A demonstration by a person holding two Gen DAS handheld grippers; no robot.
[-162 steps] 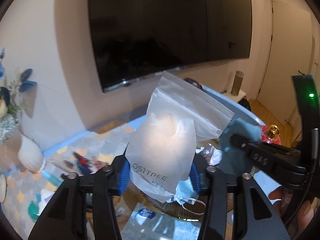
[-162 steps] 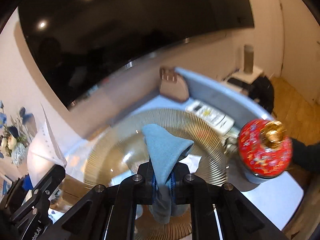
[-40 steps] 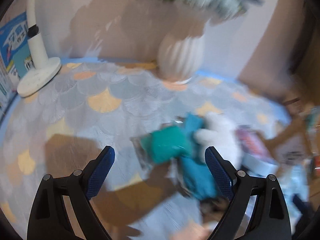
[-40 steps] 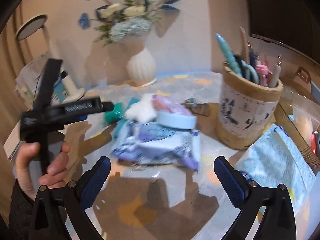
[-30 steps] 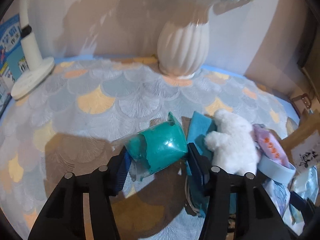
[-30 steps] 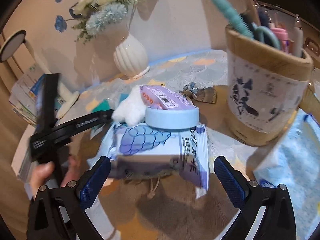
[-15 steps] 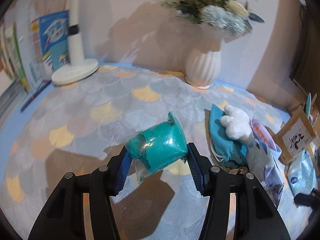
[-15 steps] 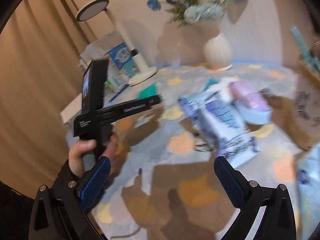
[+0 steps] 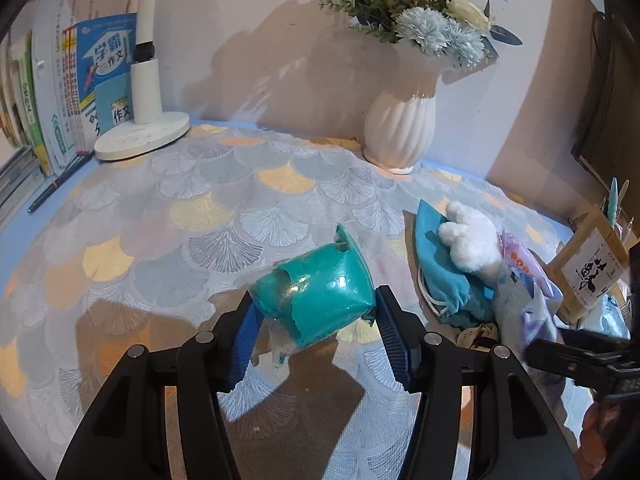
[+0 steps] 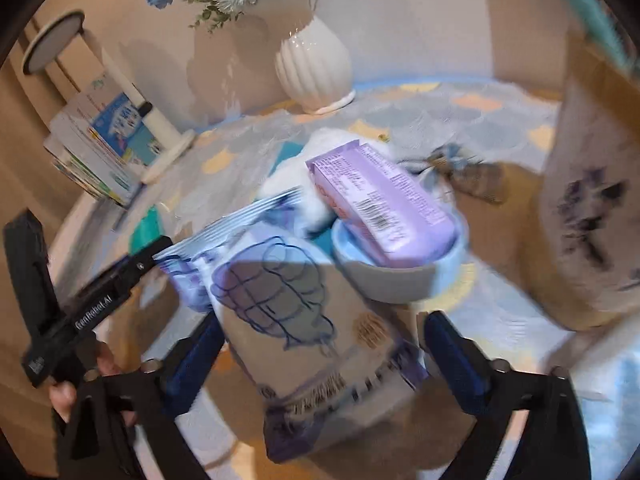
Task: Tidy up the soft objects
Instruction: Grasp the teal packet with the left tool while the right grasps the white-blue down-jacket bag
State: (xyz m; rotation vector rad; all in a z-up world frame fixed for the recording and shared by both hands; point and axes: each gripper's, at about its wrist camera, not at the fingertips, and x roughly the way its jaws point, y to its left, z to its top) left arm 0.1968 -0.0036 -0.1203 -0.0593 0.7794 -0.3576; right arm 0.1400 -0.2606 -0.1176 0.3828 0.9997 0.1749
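Observation:
My left gripper (image 9: 316, 320) is shut on a teal soft packet in clear wrap (image 9: 316, 300), held just above the patterned tablecloth (image 9: 200, 216). To its right lie a teal drawstring pouch (image 9: 444, 280) and a white fluffy toy (image 9: 472, 240). My right gripper (image 10: 320, 344) is open, its fingers either side of a white and purple tissue pack with a grape drawing (image 10: 296, 312). Behind the pack a purple packet (image 10: 380, 208) rests on a pale blue round tin (image 10: 400, 268). The left gripper's body (image 10: 92, 304) shows at the left of the right wrist view.
A white ribbed vase of flowers (image 9: 400, 120) stands at the back by the wall. A white lamp base (image 9: 142, 136) and upright books (image 9: 80, 80) stand at the back left. A wooden pen holder (image 10: 592, 200) stands at the right. A small plaid pouch (image 10: 468, 172) lies behind the tin.
My left gripper closed on the teal packet and lifted it back from the pile. My right gripper swung back to the pile and now straddles the tissue pack.

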